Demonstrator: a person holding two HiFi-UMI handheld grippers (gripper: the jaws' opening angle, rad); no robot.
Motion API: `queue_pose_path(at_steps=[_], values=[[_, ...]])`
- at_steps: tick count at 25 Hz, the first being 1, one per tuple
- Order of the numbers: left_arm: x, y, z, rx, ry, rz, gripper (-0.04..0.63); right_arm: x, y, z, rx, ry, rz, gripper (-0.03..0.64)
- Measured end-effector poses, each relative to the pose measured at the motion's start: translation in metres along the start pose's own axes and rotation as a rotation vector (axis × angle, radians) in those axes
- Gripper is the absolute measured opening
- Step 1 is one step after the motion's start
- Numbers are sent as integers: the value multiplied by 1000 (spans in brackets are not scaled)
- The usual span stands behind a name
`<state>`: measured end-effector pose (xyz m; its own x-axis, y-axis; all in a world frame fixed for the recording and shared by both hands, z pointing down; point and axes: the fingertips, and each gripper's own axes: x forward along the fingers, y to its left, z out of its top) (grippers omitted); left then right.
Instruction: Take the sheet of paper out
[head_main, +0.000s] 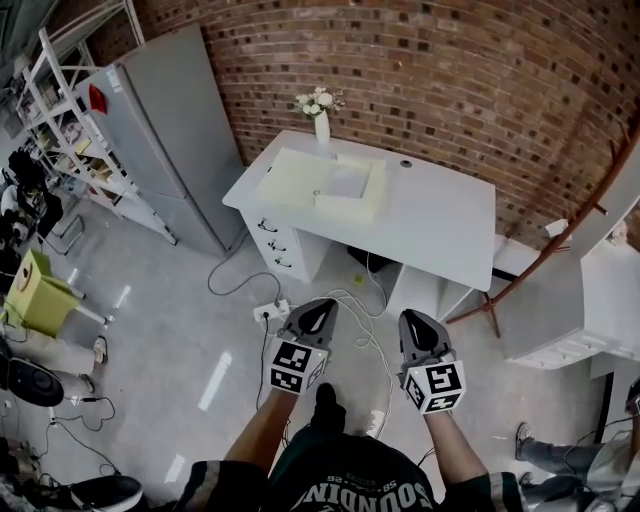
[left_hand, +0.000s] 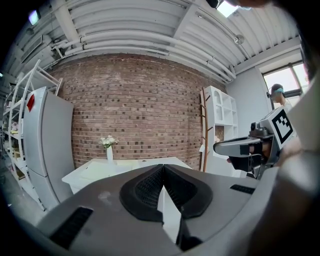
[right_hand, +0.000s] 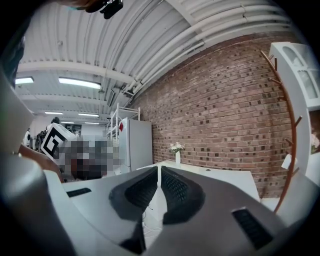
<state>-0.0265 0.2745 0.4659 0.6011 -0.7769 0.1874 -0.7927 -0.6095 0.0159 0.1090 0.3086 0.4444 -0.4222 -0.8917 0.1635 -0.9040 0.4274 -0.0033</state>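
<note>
A tall grey fridge (head_main: 165, 130) stands at the left. The left hand-held gripper (head_main: 323, 305) is clenched, with nothing in it. Well ahead, the white tabletop (head_main: 440, 220) holds a pale tray (head_main: 290, 182). What looks like the sheet of paper (head_main: 346, 182) lies inside. The right hand-held gripper (head_main: 413, 316) is clenched and empty too.

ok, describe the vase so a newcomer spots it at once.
Find the brick wall, then the white desk standing against it. At the desk's back edge, behind the pale flat box, stands the vase: slim, white, upright, the only thing holding flowers.
</note>
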Motion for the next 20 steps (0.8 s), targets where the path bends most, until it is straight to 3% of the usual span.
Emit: queue_pose_path(at_steps=[20], values=[[55,136,2,-1,11,-60,11,132,16,19,8,11,-78,71]])
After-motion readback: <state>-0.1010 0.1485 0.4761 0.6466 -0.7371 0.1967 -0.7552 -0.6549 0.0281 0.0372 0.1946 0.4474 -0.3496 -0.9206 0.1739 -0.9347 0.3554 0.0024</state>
